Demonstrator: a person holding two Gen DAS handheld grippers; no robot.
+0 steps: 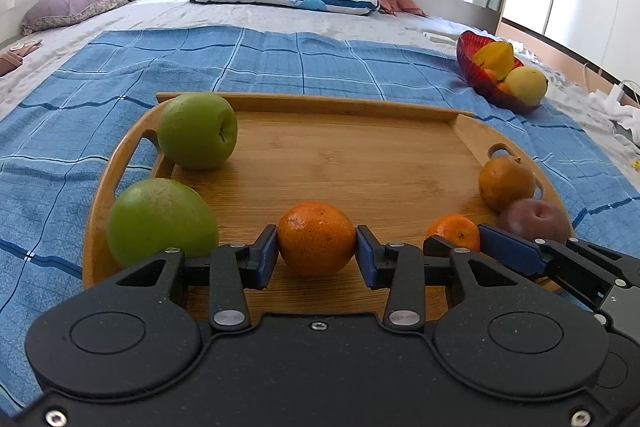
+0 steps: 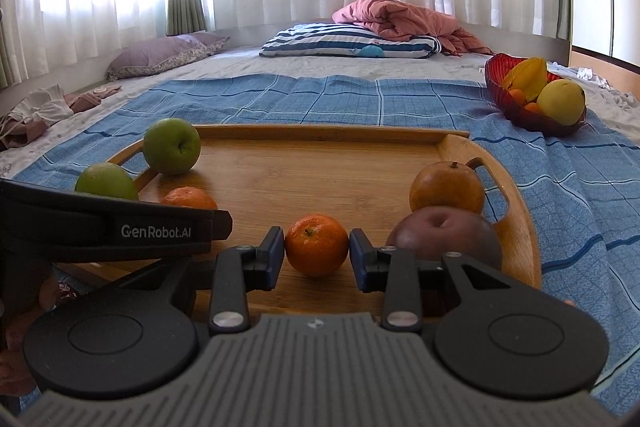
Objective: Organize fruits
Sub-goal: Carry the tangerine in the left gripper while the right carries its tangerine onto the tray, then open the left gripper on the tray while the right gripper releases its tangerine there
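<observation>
Orange mandarins sit clamped in both: left hand-held gripper and right hand-held gripper, angled down over wooden tray

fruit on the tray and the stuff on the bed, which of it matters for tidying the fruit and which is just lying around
For the job:
- wooden tray
- two green apples
- orange in the left gripper
- orange in the right gripper
- brown fruit
- dark red apple
- red fruit bowl

Lying about:
- striped pillow
- pink quilt
- purple pillow
- blue blanket
</observation>
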